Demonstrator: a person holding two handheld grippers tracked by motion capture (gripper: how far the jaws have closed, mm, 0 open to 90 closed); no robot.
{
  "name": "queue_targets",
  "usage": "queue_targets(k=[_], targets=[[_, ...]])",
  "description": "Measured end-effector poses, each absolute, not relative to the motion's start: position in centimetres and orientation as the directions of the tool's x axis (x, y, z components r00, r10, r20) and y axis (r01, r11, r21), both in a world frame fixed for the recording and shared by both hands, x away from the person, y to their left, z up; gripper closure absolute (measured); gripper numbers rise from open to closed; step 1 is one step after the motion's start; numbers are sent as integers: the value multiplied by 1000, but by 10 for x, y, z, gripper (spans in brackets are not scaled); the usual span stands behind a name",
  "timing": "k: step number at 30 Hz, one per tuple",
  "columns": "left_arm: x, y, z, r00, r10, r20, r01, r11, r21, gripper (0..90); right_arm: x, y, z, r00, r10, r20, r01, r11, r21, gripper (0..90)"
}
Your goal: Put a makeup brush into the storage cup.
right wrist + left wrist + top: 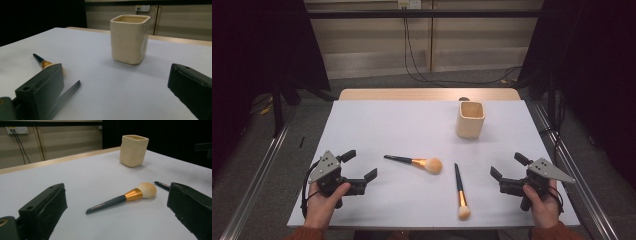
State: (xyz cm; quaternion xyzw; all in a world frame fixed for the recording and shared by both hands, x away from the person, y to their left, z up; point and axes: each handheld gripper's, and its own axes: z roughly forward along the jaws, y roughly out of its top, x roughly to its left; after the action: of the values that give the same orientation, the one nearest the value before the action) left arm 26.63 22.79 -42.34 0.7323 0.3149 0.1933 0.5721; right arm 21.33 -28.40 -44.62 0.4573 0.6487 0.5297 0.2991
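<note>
Brushes, two, lying flat on the white tabletop [377, 120] at lower centre of the high view: one brush [416, 162] slanted with its head to the right; second brush [460, 192] nearly vertical, head toward the bottom edge. Cream cup [470, 120]: upright, upper right, well apart from both. Left gripper [356, 171], lower left: jaws wide open, holding nothing. Right gripper [509, 173], lower right: jaws wide open, holding nothing. Nothing lies between either gripper and the brushes.

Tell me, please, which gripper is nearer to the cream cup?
Right. The right gripper sits below and slightly right of the cream cup; the left gripper lies far across the table to its left.
</note>
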Motion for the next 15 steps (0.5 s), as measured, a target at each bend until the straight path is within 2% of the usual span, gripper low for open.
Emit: queue_targets(k=[15], targets=[[285, 203, -414, 768, 639, -50, 201, -166, 965, 24, 215, -284, -447, -405, 909, 98, 279, 20, 960, 1]])
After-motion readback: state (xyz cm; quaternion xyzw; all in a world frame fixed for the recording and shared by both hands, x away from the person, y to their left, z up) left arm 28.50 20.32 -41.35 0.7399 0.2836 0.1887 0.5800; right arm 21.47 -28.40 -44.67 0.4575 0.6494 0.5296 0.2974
